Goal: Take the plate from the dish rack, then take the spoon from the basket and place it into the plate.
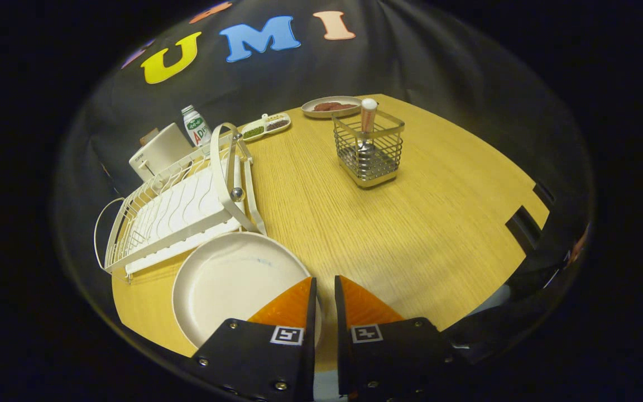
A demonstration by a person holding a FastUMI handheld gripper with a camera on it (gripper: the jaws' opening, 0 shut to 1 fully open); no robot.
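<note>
From the gripper view, the gripper [325, 285] hangs above the wooden table [438, 223] with its two fingers drawn close together, only a narrow slit between them, and nothing held in that slit. The white plate [232, 282] lies flat on the table just ahead of the fingers and partly under the left one, close beside the near end of the white dish rack [176, 215], whose slots look empty. By this layout the plate step reads as done, and the spoon step is in hand but not yet begun.

The spoon [367, 125] stands upright in the wire basket [367, 148], well beyond the fingers across the table. The next move likely calls for carrying the gripper over to the basket, spreading the fingers, and pinching the pale-capped handle that rises above the rim.

The spoon's bowl is blurred behind the basket wires. The near rim of the plate is covered by the gripper body. Beyond the rack, a small bottle [195, 125], a divided dish [266, 126] and a plate of brown food [331, 106] are too small to detail.
</note>
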